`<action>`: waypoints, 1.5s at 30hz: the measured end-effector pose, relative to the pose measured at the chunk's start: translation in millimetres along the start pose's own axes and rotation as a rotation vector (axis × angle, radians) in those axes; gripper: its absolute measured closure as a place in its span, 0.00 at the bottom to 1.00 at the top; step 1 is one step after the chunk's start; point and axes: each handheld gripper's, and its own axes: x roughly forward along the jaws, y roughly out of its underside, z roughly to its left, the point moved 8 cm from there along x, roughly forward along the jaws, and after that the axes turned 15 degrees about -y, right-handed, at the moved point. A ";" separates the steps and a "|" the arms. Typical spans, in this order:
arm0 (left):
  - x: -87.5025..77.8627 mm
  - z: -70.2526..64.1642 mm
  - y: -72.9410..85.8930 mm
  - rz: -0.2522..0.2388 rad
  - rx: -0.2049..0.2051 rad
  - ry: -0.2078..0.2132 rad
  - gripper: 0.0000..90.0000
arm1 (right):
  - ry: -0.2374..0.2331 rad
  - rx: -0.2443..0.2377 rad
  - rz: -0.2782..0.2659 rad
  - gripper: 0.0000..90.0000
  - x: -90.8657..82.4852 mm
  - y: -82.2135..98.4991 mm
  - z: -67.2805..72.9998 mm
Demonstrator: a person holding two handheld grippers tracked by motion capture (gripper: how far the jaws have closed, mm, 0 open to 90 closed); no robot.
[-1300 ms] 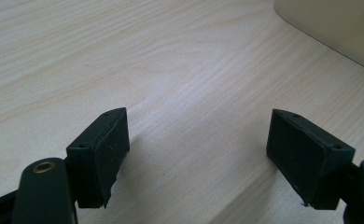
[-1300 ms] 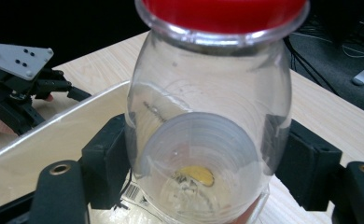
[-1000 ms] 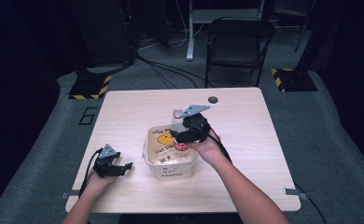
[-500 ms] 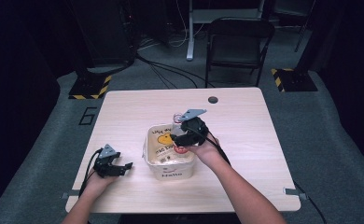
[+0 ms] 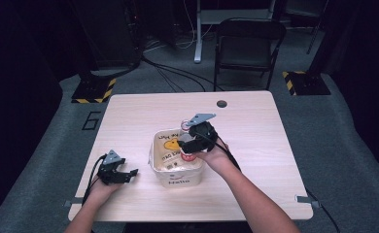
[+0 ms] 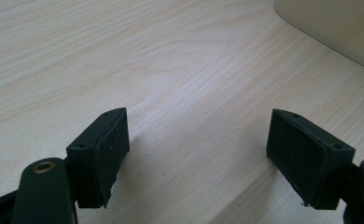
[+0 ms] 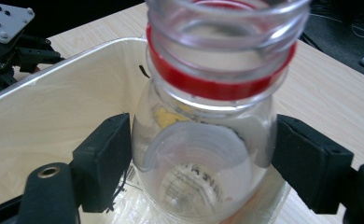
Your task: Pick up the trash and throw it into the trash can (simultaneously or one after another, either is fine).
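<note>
Right, I'm in the middle of setting a clear plastic bottle (image 7: 208, 140) down into the cream tub (image 5: 175, 175) that sits at the centre of the wooden table (image 5: 255, 121). In the right gripper view the bottle stands upright between the black pads, its open neck with the red ring (image 7: 217, 84) towards the camera and its body down inside the tub's walls. The right gripper (image 5: 190, 144) hangs over the tub's right half in the high view, and its jaws have just been opening: the bottle is between them, the left pad looks to be just at the plastic and the right pad seems a touch clear of it, so I read this as the release and not a firm hold. Whether the bottle's base rests on the tub floor I can't tell from here. Meanwhile my left gripper (image 5: 113, 171) sits low on the table to the left of the tub, well apart from it, jaws spread wide with bare wood between the pads (image 6: 103, 154). Next, I judge, the right jaws need to part enough to free both sides, then lift straight up so the pads don't catch that red ring and tip the bottle; the light tub could shift too, so the exit should be slow and vertical.
</note>
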 end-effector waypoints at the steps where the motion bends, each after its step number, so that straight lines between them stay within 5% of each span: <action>1: 0.0 0.0 0.0 0.000 0.000 0.000 0.24 | -0.001 0.001 -0.003 0.23 -1.2 -0.2 0.2; 25: -0.1 0.0 0.1 0.001 0.000 0.000 0.24 | -0.005 0.015 -0.068 0.23 -34.4 -2.7 1.0; 45: 0.0 0.0 0.0 0.000 0.000 0.000 0.24 | 0.038 0.048 -0.115 0.33 -68.3 11.2 -11.2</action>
